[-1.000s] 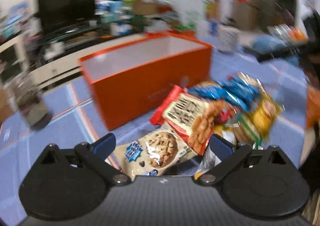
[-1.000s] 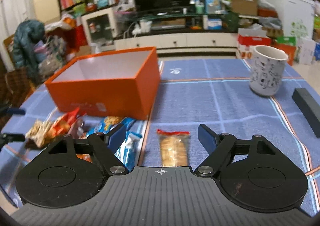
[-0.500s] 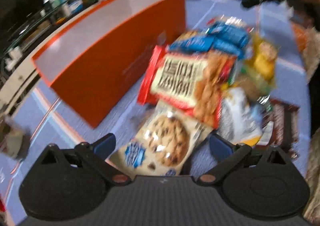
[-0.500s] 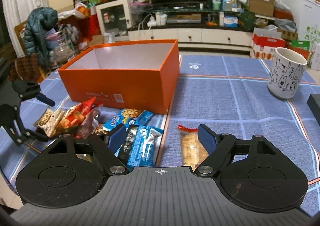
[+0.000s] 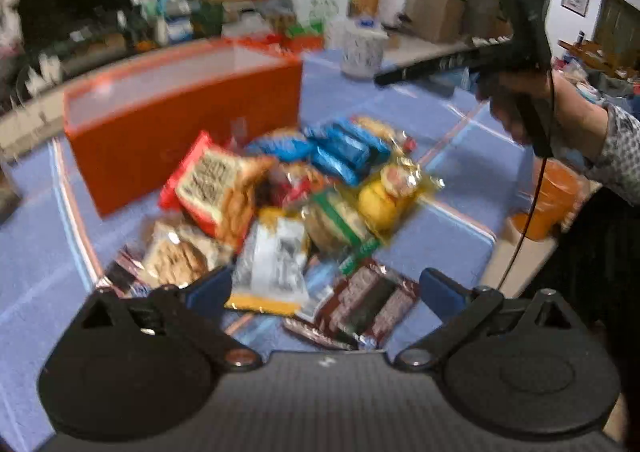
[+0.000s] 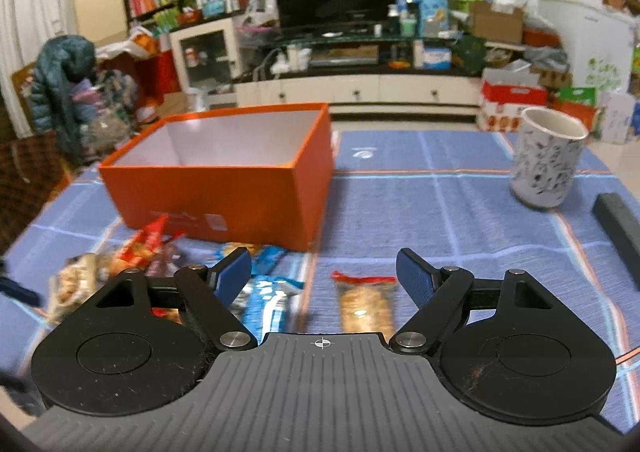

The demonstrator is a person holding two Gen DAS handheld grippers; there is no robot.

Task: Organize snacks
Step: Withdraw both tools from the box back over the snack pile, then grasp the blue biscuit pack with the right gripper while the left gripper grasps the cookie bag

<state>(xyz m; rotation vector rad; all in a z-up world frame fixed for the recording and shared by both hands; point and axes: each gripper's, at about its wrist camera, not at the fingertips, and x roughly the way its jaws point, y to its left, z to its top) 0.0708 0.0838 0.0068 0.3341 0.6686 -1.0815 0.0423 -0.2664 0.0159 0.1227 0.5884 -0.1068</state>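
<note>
Left wrist view: left gripper (image 5: pixel 326 286) spread apart, empty, above a heap of crinkly snack packets (image 5: pixel 304 207) beside an open orange cardboard box (image 5: pixel 180 131); right wrist view: right gripper (image 6: pixel 324 266) likewise apart, over a clear red-topped cracker packet (image 6: pixel 364 302) on blue checked cloth (image 6: pixel 440 211).

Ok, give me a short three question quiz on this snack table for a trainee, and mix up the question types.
1. True or false: the orange box already holds snacks.
2. Which stands on the far right of the blue cloth in the right wrist view? A) a bottle B) the speckled cup C) a bowl
3. Fill in: the right claw is ____, with the cracker packet lying below it.

Key: 1 false, its visible interior looks empty. 2 B. 3 open.
</note>
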